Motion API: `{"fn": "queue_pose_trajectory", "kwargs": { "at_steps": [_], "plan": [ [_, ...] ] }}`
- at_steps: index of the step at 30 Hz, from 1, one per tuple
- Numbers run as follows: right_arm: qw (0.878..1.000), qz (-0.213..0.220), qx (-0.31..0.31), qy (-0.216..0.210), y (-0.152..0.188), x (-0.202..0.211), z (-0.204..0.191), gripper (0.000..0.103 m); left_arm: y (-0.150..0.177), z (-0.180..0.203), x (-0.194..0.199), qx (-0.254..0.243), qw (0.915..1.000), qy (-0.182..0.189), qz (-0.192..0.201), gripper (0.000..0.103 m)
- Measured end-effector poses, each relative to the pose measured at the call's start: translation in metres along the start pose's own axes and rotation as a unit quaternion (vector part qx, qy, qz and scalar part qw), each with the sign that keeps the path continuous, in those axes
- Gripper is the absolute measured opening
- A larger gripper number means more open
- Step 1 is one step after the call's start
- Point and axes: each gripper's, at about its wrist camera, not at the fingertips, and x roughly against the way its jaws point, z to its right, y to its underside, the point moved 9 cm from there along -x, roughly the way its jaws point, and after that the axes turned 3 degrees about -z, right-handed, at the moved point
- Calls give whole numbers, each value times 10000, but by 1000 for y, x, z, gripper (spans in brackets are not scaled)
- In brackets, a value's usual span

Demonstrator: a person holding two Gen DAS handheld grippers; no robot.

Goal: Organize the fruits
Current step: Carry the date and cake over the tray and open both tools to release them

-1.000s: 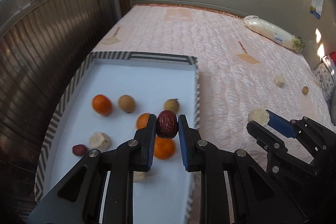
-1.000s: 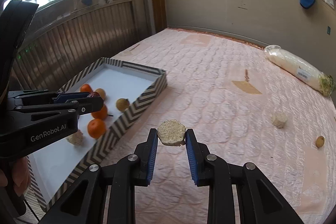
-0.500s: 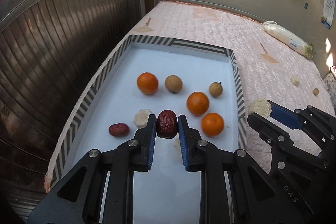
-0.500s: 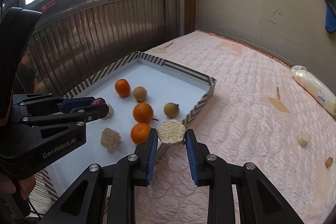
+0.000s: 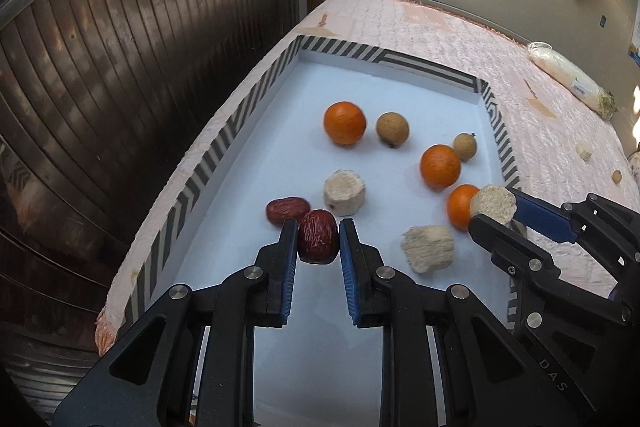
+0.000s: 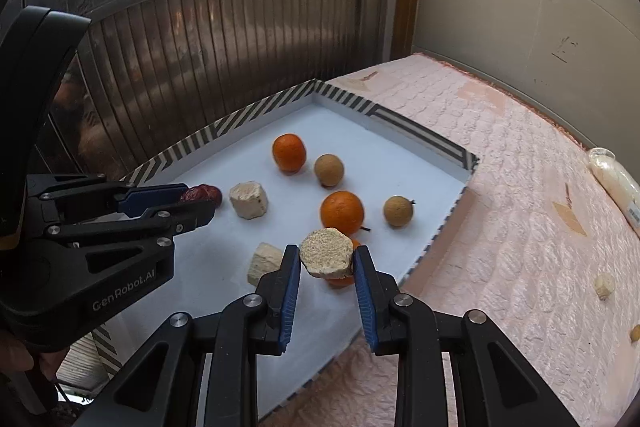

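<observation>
Both grippers loaded over the striped-rim white tray (image 5: 256,115)
Left gripper (image 5: 318,241) fingers clamp a wrinkled dark-red jujube (image 5: 318,241); right gripper (image 6: 326,261) fingers pinch a beige crumbly chunk (image 6: 326,257).

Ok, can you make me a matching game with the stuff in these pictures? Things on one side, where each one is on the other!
Things:
1. wrinkly red date
2. beige chunk
3. oranges
4. wrapped white bundle

Places:
A. lying on the pink quilt, far from the box
B. pinched in the left gripper
C. sitting in the striped box
D. pinched in the right gripper

Pairs: 1-B, 2-D, 3-C, 4-A
</observation>
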Motion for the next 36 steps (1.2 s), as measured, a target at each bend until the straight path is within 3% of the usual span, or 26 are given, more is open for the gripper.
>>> {"fn": "queue_pose_trajectory", "kwargs": {
  "at_steps": [10, 32, 35, 36],
  "plan": [
    [9998, -110, 146, -22, 0, -11, -17, 26, 3, -7, -6, 59, 10000, -40, -32, 20],
    [9993, -151, 326, 67, -18, -32, -13, 28, 6, -9, -23, 168, 9995, -153, -225, 21],
    [9996, -103, 277, 9, -18, -30, -13, 32, 6, -11, -25, 197, 9993, -171, -279, 31],
    [9996, -79, 258, 4, -18, -28, -13, 33, 6, -11, -24, 219, 9993, -155, -276, 41]
  ]
}}
